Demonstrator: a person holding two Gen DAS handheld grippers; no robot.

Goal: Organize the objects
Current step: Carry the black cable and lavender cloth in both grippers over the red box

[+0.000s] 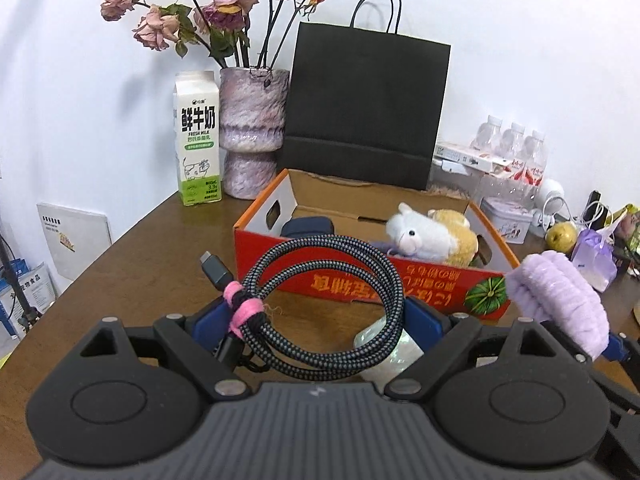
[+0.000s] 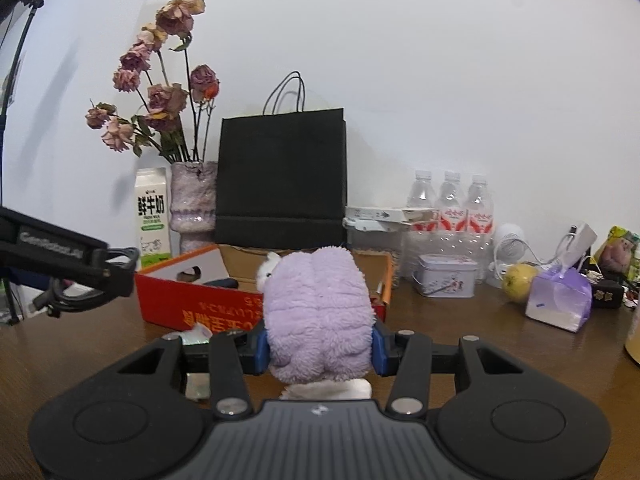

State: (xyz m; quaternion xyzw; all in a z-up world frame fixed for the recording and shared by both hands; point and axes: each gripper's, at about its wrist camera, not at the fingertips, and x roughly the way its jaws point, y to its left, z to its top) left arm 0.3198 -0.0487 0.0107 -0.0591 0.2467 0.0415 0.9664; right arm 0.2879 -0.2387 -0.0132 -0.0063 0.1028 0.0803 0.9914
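Braided cable coil between left gripper pads, above table.

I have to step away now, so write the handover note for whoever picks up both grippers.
Left gripper: jaws wide, gripping the coiled braided cable tied with a pink band, lifted above the table in front of the box.
Right gripper: shut on the fluffy purple cloth, also off the table, near the box's front.
Orange cardboard box: already holds a white and tan plush toy and a dark blue item.
Done: both items picked up.
Left: likely drop cable and cloth into the box. A small shiny packet lies on the table below the left gripper.
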